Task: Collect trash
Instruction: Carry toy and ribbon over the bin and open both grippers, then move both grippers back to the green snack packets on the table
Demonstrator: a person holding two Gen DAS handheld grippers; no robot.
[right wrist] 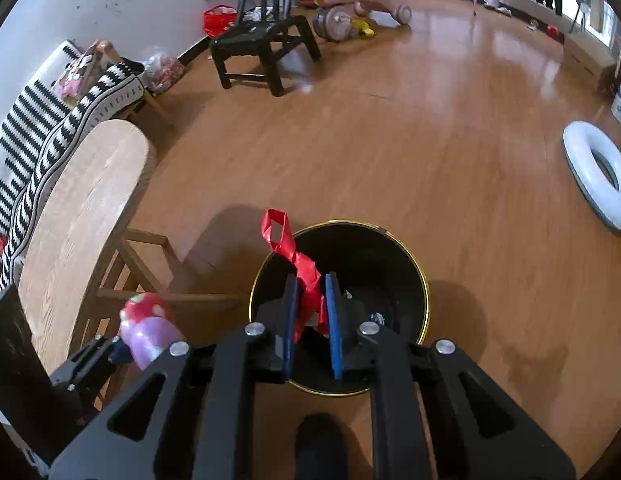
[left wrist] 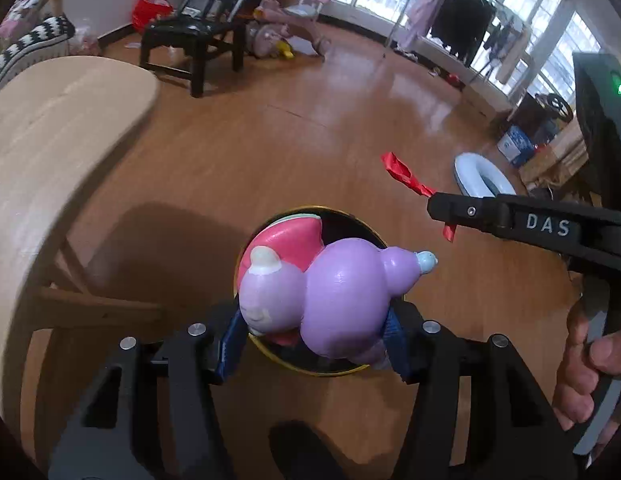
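Note:
My left gripper (left wrist: 314, 340) is shut on a purple and pink squishy toy (left wrist: 326, 296), held right above the black bin with a gold rim (left wrist: 334, 372). In the right wrist view the same toy (right wrist: 148, 330) shows at the lower left, beside the bin (right wrist: 414, 280). My right gripper (right wrist: 312, 320) is shut on a crumpled red ribbon (right wrist: 294, 252) over the bin's open mouth. From the left wrist view that ribbon (left wrist: 404, 174) sticks out of the right gripper's closed tip (left wrist: 432, 204), to the right of the bin. A hand (left wrist: 582, 360) grips its handle.
A light wooden table (right wrist: 82, 216) stands left of the bin, with a striped sofa (right wrist: 26, 140) behind it. A black chair (right wrist: 262, 44) and a pink ride-on toy (right wrist: 350, 4) stand farther back. A white ring (right wrist: 594, 176) lies on the wooden floor at right.

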